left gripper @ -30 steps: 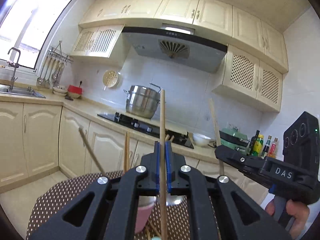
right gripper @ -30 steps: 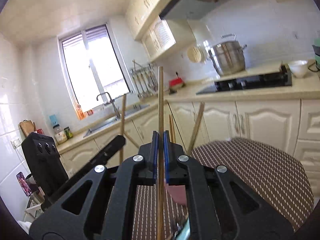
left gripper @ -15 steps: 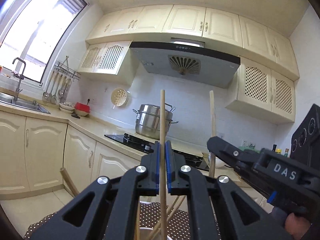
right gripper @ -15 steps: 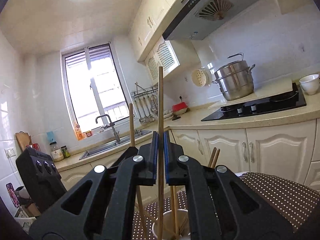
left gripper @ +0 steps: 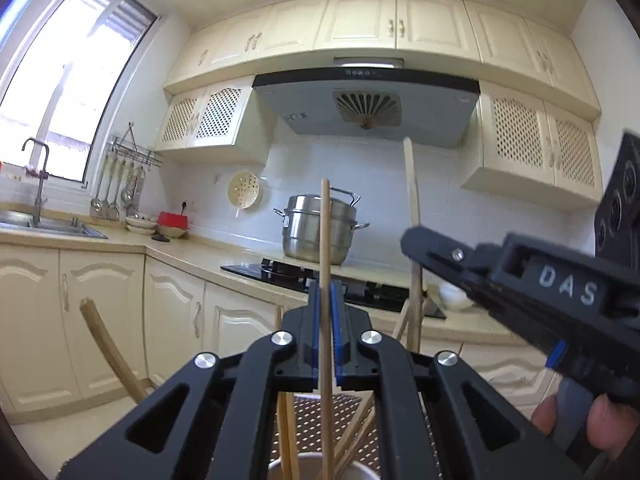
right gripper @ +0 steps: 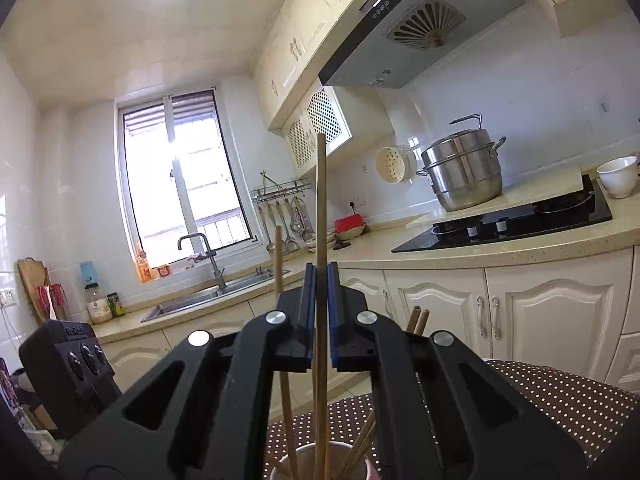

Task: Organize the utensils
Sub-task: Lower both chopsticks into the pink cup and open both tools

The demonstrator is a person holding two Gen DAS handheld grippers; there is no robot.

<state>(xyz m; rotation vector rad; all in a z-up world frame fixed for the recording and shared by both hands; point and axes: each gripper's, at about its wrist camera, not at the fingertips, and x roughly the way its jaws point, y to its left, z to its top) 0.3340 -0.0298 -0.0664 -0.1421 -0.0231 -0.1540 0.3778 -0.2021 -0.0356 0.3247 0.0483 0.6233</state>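
cup [left gripper: 316,468]: cut by bottom edge | chopstick [left gripper: 326,280] tip: seemingly hidden inside

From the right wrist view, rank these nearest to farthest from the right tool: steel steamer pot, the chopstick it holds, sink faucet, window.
1. Chopstick, upright between the right tool's pads.
2. Sink faucet, left on the counter.
3. Steel steamer pot on the right; too close to call against the faucet.
4. Window, behind the faucet.
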